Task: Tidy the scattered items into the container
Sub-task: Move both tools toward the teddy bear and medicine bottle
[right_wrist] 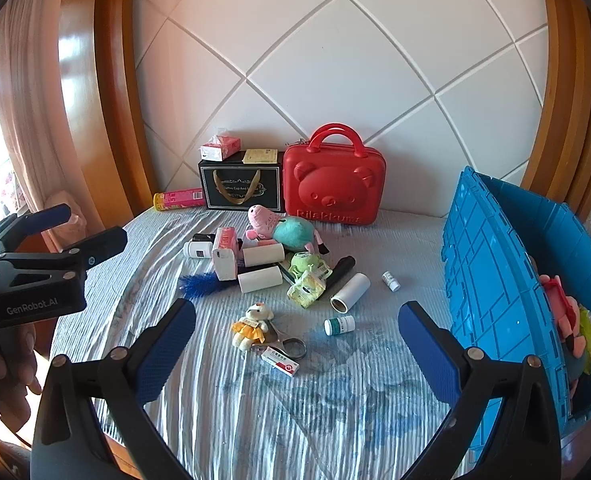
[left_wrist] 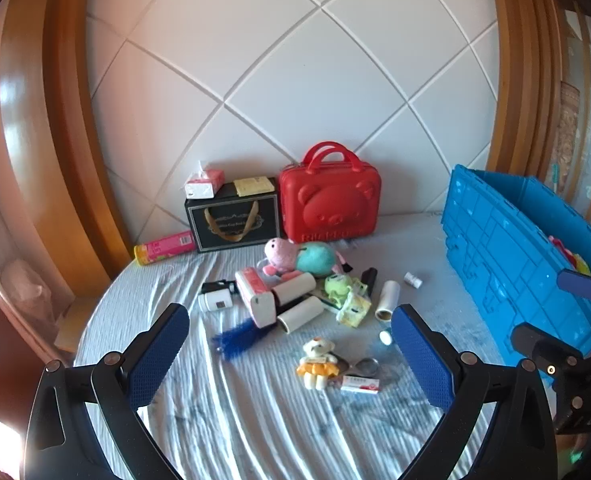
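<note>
Bed [right_wrist: 255,420] with a ribbed pale blue-grey sheet fills the near ground; a white padded headboard [right_wrist: 335,60] with diagonal seams stands at the far side.

Large blue plastic crate [right_wrist: 495,300] at the right edge of the bed, open; a pink plush toy [right_wrist: 563,312] already lies inside it.

Red hard-shell case with an embossed bear face [right_wrist: 333,184] stands upright against the headboard, far centre. Just left of it, touching or nearly so, a black gift box with gold ribbon handle [right_wrist: 239,190]; a pink tissue pack [right_wrist: 220,147] sits on the box's top. A pink cylindrical tube [right_wrist: 179,199] lies left of the box.

Scattered pile mid-bed: pink-and-teal plush pig [right_wrist: 283,228], white paper rolls [right_wrist: 260,279], green frog toy [right_wrist: 305,262], blue feathery duster [right_wrist: 199,283], white pill bottle [right_wrist: 198,249]. Nearer: small bear doll in a yellow skirt [right_wrist: 251,326], a red-and-white medicine carton [right_wrist: 281,366], a small green-capped bottle [right_wrist: 338,325]. One white roll [right_wrist: 350,293] lies apart to the right.

Left tongs [left_wrist: 289,356]: spread to full width, nothing between the pads, hanging over the near bed.

Right tongs [right_wrist: 295,356]: likewise wide apart and empty, beside the crate.
</note>
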Demonstrator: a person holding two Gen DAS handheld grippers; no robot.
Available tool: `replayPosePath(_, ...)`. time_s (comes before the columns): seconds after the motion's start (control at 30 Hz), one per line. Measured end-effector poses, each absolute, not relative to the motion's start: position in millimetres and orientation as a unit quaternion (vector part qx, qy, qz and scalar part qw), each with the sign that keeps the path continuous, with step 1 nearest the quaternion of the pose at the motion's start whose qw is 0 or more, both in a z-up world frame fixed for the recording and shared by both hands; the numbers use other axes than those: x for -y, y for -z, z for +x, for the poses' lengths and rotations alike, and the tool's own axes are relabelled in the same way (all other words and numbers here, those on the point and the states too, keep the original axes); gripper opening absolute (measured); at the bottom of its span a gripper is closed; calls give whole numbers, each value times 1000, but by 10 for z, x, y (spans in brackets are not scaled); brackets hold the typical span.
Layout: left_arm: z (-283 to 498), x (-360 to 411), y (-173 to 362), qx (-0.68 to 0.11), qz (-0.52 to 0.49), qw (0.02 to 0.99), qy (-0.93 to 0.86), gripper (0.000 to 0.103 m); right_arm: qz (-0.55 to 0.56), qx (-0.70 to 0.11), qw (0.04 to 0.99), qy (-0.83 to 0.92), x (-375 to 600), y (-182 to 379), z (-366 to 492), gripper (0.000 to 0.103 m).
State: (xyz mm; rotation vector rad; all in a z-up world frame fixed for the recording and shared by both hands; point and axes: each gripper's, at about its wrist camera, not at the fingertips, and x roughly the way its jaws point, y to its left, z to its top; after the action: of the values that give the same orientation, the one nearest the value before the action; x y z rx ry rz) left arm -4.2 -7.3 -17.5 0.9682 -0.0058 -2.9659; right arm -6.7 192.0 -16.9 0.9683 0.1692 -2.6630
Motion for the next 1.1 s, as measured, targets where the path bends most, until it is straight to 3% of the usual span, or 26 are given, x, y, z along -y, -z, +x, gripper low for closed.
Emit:
replayPosePath(0.63,-290,-431,888,-15,385,70,920,103,373,-89,234,893,-2486,842,-378,103)
replayPosePath(1.1,-954,-442,1947,11,429,38,903,102,412,-99,228,876,-2417,1827,-1060,103)
